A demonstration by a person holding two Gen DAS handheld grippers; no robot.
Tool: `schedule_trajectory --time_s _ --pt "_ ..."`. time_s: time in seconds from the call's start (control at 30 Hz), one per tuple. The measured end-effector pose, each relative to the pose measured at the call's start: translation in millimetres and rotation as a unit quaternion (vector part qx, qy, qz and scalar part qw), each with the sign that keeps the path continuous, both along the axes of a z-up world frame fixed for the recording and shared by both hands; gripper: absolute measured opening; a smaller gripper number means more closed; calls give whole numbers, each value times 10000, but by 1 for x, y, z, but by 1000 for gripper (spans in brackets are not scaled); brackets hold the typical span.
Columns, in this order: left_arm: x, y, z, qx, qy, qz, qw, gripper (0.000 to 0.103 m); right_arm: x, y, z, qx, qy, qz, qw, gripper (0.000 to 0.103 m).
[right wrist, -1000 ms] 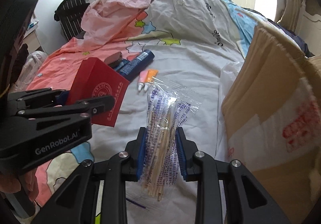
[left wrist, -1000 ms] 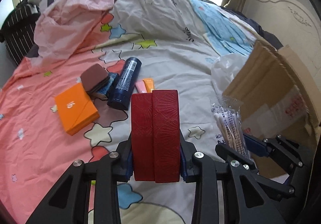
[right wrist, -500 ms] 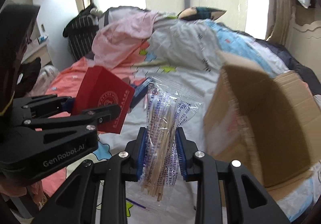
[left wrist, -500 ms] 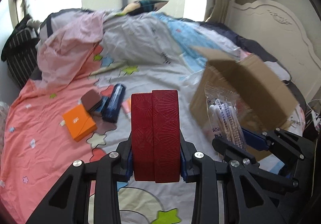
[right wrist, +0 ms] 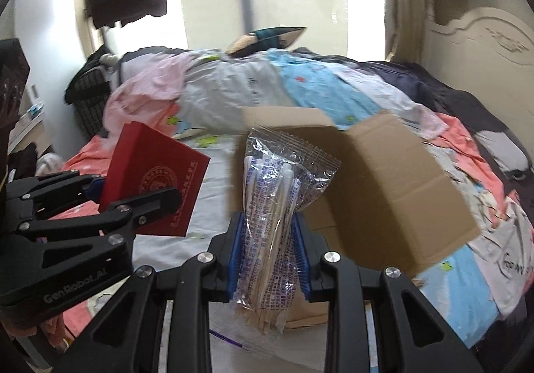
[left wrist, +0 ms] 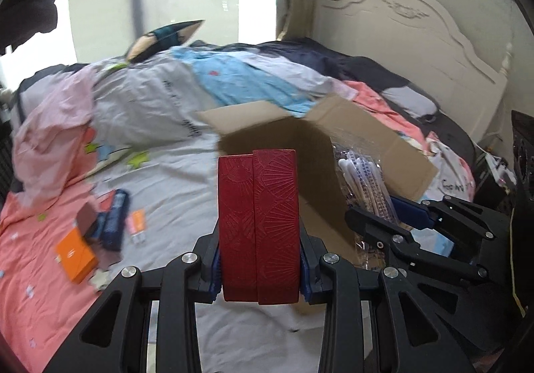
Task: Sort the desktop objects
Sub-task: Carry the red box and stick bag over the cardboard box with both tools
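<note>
My left gripper is shut on a red box held on edge, up in the air in front of an open cardboard box. The red box also shows in the right wrist view. My right gripper is shut on a clear bag of cotton swabs, held upright before the cardboard box. The bag also shows in the left wrist view.
On the bed sheet at the left lie an orange box, a brown pouch, a dark blue bottle and small tubes. Crumpled bedding and clothes fill the back. A cream headboard stands at the right.
Both grippers have risen and swung right with their loads. The cardboard box now sits straight ahead with its opening in view, and the items on the sheet have dropped to the left.
</note>
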State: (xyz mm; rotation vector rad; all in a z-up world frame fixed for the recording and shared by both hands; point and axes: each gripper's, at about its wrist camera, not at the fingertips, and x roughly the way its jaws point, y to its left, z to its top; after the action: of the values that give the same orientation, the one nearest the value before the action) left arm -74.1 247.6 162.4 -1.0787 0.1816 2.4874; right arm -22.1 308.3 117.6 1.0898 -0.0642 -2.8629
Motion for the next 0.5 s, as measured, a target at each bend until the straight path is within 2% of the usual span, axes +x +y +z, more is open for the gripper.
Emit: schedule_trajectory --time_s 0.27,0.5 --pt "-15 52 -12 -6 -118 -395 9992 35 -5 42 -10 63 -80 -381 9992 27" --pt "-28 64 -26 -57 -257 -431 9987 35 -8 59 -16 44 -99 -453 9989 27"
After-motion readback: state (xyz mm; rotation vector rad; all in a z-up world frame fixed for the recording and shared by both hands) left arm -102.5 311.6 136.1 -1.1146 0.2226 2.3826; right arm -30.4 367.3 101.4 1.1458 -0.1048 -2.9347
